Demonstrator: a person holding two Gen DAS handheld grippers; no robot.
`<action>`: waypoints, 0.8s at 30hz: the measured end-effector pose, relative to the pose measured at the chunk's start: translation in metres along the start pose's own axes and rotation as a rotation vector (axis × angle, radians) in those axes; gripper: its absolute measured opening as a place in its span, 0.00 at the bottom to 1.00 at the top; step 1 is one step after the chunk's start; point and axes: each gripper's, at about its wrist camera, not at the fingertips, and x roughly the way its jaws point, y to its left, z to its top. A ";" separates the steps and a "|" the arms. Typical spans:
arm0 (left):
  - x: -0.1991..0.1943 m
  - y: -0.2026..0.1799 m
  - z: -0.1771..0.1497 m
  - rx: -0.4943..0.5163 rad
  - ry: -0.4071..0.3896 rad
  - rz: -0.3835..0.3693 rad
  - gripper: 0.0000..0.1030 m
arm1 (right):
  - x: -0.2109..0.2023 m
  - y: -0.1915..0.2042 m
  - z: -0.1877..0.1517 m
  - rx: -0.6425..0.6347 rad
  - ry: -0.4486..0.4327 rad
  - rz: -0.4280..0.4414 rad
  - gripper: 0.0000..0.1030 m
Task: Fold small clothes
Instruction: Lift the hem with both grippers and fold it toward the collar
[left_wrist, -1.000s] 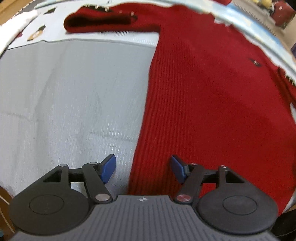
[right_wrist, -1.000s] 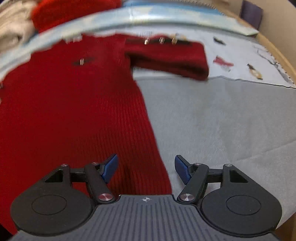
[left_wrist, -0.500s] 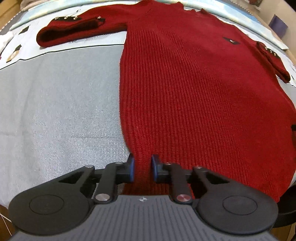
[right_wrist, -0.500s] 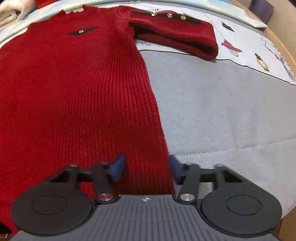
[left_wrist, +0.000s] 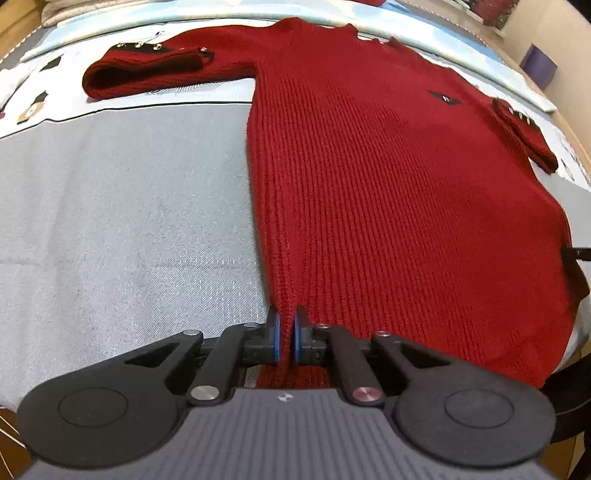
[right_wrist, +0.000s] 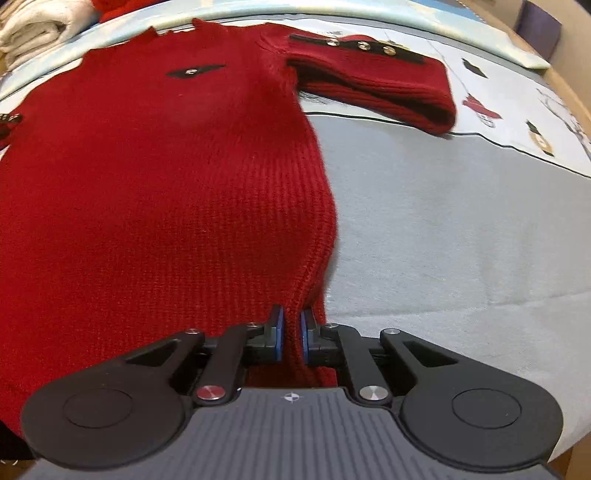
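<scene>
Red knit sweater (left_wrist: 388, 192) lies flat, front up, on the grey cloth (left_wrist: 122, 221) covering the desk, neckline away from us and hem at the near edge. Both sleeves spread outward: one sleeve (left_wrist: 147, 72) off to the left side, the other sleeve (right_wrist: 373, 79) to the right, each with a dark cuff band and metal buttons. A small dark badge (right_wrist: 194, 71) sits on the chest.

We have the left claw (left_wrist: 286, 338) closed narrow on the hem's left corner, knit bunched between the blue pads. Right claw (right_wrist: 290, 336) likewise pinched on the hem's right corner, where the side seam gathers into a ridge.

We judge the two-corner hold is meant to keep the hem level so the lower half can be carried up toward the shoulders in one fold. Sleeves not yet tucked in; they may need folding across the body first or after.

Beyond the grey cloth, a pale printed cover (right_wrist: 517, 110); stacked white towels (right_wrist: 40, 26) at the far left corner.
</scene>
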 end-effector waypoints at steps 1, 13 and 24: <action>0.000 0.001 0.001 -0.021 0.002 -0.009 0.09 | -0.001 0.000 0.000 0.014 -0.005 -0.016 0.10; 0.023 -0.011 0.004 -0.008 0.043 -0.015 0.20 | 0.013 -0.010 -0.002 0.028 0.047 -0.029 0.44; 0.009 -0.011 -0.006 0.054 0.064 0.096 0.10 | 0.010 -0.011 0.000 0.023 0.045 0.020 0.10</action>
